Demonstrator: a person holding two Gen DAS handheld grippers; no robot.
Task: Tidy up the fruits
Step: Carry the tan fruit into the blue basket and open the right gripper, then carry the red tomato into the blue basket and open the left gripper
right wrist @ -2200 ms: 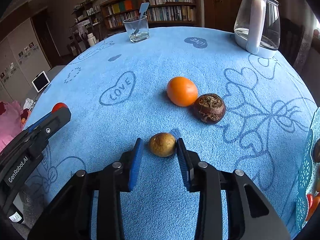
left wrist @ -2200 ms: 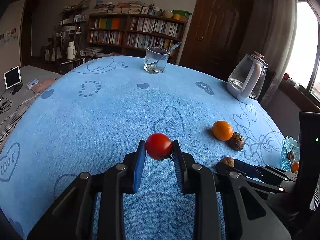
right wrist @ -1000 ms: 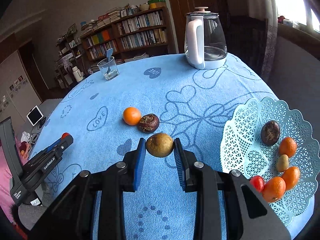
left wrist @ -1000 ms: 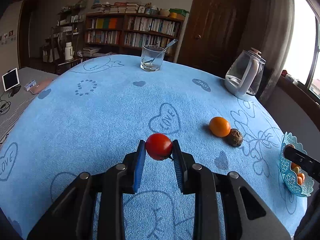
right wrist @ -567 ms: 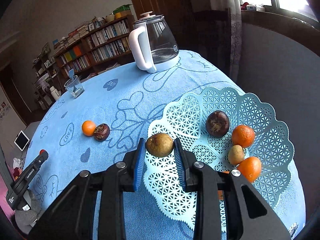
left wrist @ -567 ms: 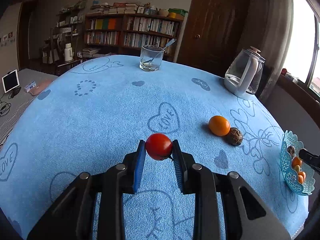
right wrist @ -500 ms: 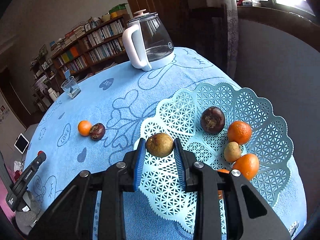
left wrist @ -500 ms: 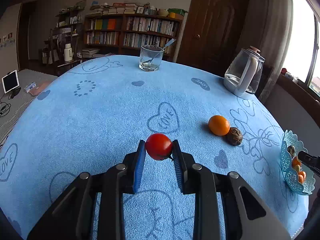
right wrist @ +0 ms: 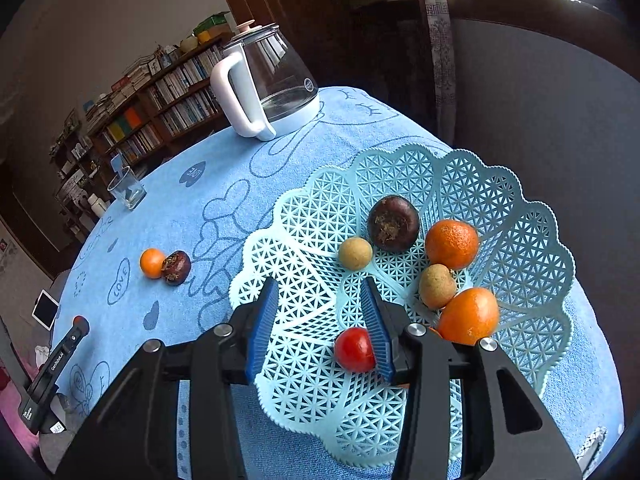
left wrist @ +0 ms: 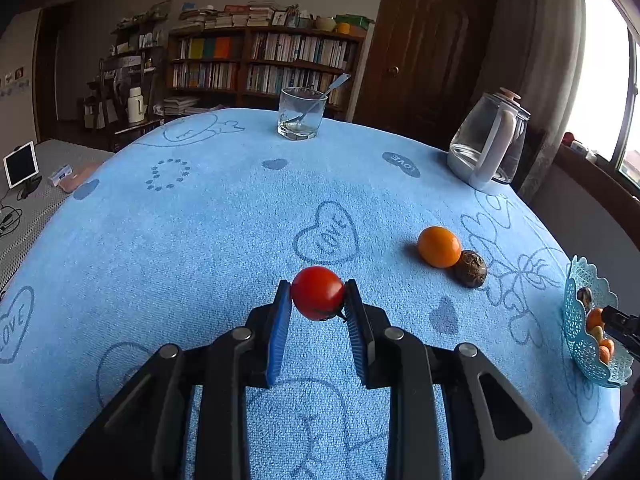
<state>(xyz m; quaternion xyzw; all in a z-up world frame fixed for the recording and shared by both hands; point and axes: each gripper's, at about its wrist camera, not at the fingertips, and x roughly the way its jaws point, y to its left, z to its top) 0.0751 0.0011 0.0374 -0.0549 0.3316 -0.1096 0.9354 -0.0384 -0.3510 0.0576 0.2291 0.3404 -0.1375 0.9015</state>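
Left gripper (left wrist: 318, 300) clamps one tomato (left wrist: 317, 293); right gripper (right wrist: 320, 292) gapes, nothing in it, over basket (right wrist: 532, 248) with seven fruits.

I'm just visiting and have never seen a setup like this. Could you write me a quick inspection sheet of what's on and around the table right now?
Surface: round table under a blue towel cloth printed with hearts.
Job's things: lattice basket holding seven fruits; orange and dark fruit touching on the cloth; tomato in the left gripper.
Clutter: glass with spoon; kettle.
Grippers: left shut on the tomato; right gripper open and empty over the basket.
Cables: some by the tablet.
Surroundings: bookshelves, door, window.
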